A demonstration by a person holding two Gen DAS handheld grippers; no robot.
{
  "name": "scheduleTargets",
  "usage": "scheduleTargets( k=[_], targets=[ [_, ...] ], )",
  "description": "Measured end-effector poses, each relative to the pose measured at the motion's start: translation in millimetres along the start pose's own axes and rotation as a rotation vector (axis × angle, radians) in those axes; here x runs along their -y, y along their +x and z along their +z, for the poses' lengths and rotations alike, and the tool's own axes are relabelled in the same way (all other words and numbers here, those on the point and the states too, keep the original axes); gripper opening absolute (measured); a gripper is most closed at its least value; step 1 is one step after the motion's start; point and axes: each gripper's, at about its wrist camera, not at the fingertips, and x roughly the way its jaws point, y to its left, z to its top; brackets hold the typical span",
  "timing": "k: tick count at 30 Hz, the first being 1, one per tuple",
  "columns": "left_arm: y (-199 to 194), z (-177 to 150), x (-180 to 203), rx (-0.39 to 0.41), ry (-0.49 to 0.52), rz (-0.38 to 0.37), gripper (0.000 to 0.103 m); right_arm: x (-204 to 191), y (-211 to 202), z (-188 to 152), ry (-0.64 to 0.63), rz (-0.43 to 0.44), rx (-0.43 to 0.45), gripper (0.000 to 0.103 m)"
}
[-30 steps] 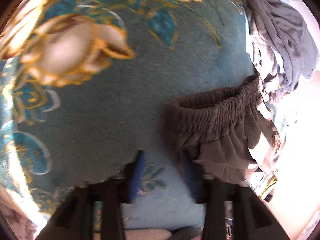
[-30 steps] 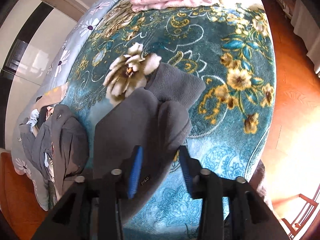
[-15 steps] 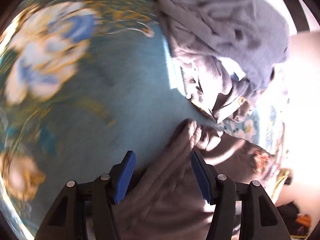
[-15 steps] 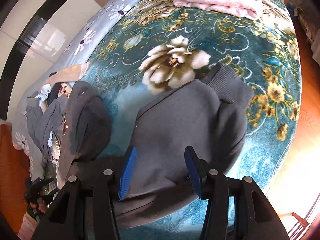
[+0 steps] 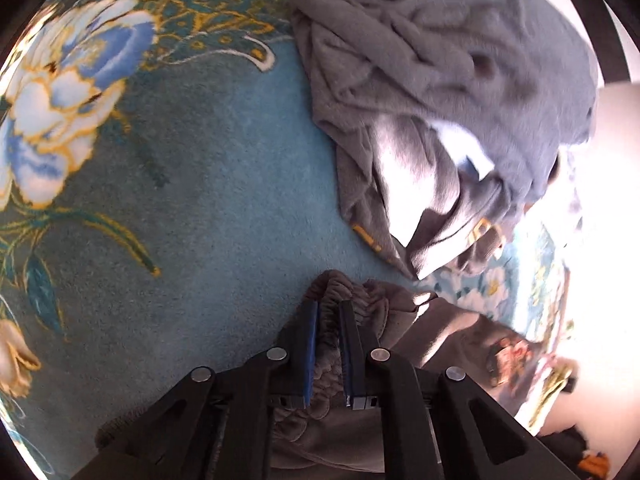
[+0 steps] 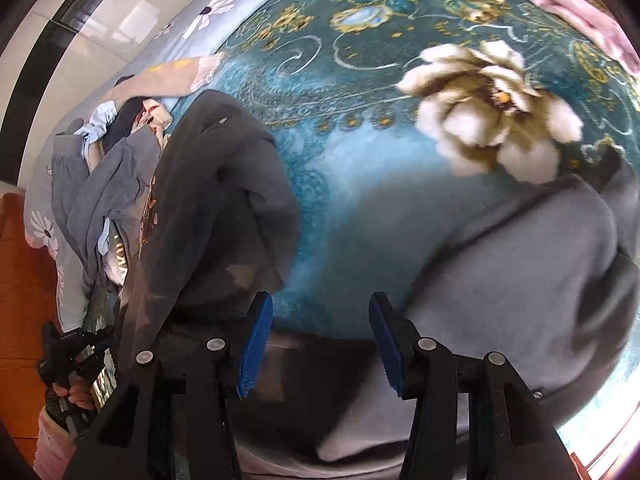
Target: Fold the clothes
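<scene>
Waistband (image 5: 329,312) between left jaws

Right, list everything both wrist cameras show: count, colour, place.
Grey trousers with a gathered elastic waistband: one, dark grey, on the blanket, waistband in the left gripper.
Teal floral plush blanket: one, teal with gold and cream flowers, covering the bed.
Crumpled pile of unfolded clothes: one heap, grey-blue, at the blanket's edge.
Folded towels: a pink one clear, far corner.
Pale daisy-print sheet: one, light blue, beside the blanket.
Left gripper: black, blue pads, shut on waistband.
Right gripper: black, blue pads, open above the trousers.
</scene>
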Motion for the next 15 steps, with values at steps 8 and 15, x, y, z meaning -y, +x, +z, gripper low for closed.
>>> scheduleTargets(
  k=[8, 15],
  targets=[
    [-9, 1, -26, -0.020, -0.032, -0.046, 0.011, -33, 59, 21, -0.014, -0.039, -0.089, 0.052],
    [-7, 1, -42, -0.035, -0.066, -0.037, 0.012, -41, 70, 22, 0.045, -0.029, -0.081, 0.024]
  ],
)
